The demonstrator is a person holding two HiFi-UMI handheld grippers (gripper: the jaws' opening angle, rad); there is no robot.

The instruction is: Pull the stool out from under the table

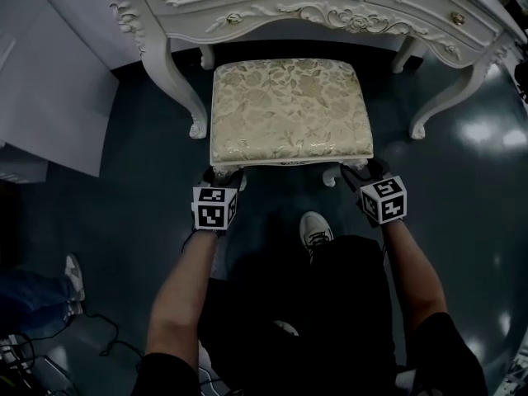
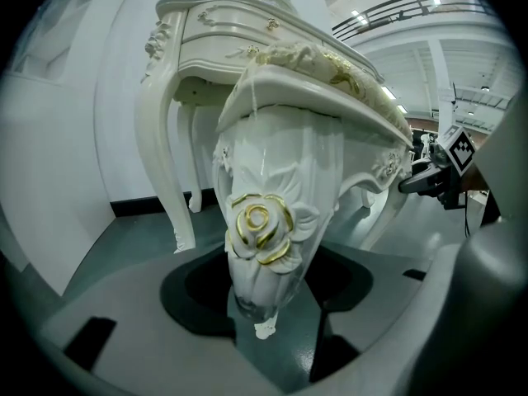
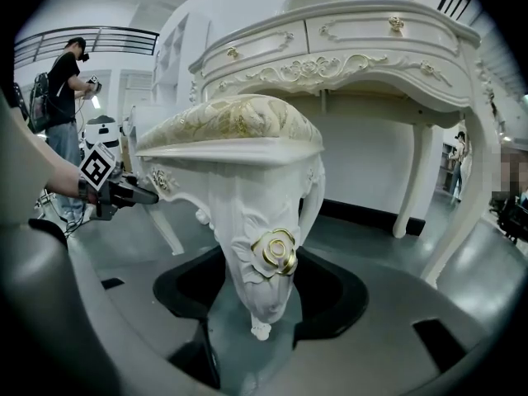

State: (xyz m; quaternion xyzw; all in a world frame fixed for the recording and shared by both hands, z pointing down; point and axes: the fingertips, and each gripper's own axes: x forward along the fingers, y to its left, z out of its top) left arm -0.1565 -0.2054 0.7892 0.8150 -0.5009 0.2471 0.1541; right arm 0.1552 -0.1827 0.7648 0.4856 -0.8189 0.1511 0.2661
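Head view, item one: cream stool with a gold-flowered upholstered seat and white carved legs (image 1: pixel 289 110). It stands on the dark glossy floor (image 1: pixel 462 221), its far edge just at the front apron of the white carved dressing table (image 1: pixel 330 11), the rest of the seat clear of it.

Left tool (image 1: pixel 224 176): jaws clamped on the stool's near-left leg (image 2: pixel 264 238), at the gilt rose.

Right tool (image 1: pixel 360 172): likewise clamped on the near-right leg (image 3: pixel 266 262).

Step in hand, as judged: drawing the stool straight back. It is best done with both tools pulling evenly and low, feet sliding flat, so the seat does not yaw toward either curved table leg (image 1: pixel 177 89).

Surroundings: the operator's own white shoe (image 1: pixel 315 229) lies just behind the stool's near edge, between the tools, and would likely block travel unless stepped back. Another person's shoe (image 1: pixel 73 277) and loose black cables (image 1: pixel 103 341) lie well off to the left. A white panel (image 1: pixel 49 97) stands left of the table.
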